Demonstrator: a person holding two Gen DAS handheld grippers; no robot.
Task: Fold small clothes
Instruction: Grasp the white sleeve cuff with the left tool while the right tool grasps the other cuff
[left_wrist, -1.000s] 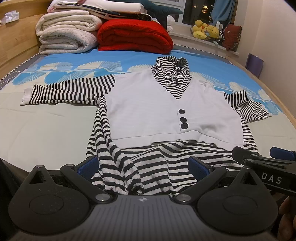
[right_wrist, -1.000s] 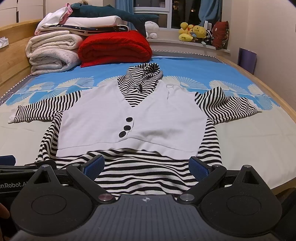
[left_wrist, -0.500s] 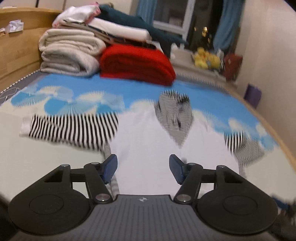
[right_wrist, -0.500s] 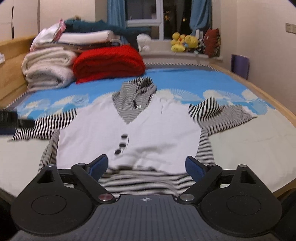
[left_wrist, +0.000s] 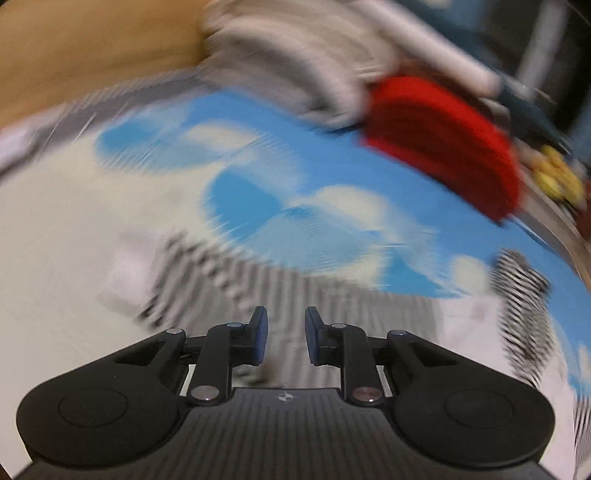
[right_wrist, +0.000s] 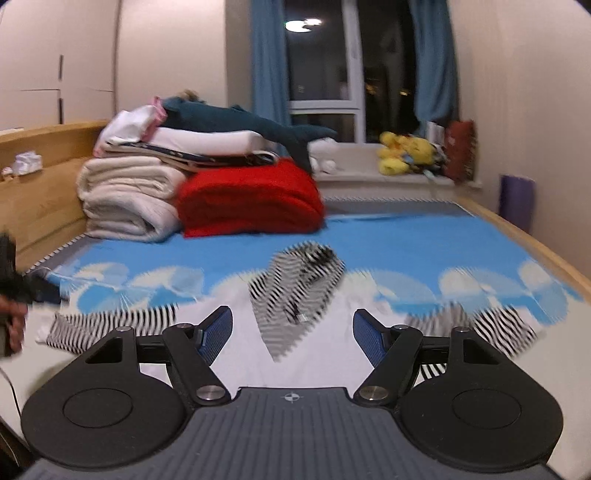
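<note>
Left wrist view: heavy blur — the left gripper (left_wrist: 282, 341) hangs over the striped left sleeve (left_wrist: 221, 284) of the garment, jaws narrowing to a slim gap, nothing visibly pinched between them.
Right wrist view: sharper — the right gripper (right_wrist: 291, 332) rides above the chest of the white knitted top with black-and-white striped sleeves and collar (right_wrist: 299, 291), jaws fairly wide and drawing in, no cloth between the pads.
Garment position: spread flat on the blue fan-patterned bed sheet (right_wrist: 406, 243), in front of the red folded blanket (right_wrist: 251, 199), collar pointing toward that blanket.
Sleeves: both lie stretched out, one to each side of the collar; right sleeve (right_wrist: 491, 325) unfolded too.
Progress: by my reading, barely begun — no fold visible anywhere on the top.
Left to do: sleeves in, then body folded over, I'd judge.
Count, garments to fold: one.
Count, sleeves: two.
Count, grippers: two.
Count, red blankets: one, with a cream folded quilt stack (right_wrist: 129, 199) just beside it.
Count, hands seen: one, at the picture's left edge (right_wrist: 13, 325) beyond the left sleeve.
</note>
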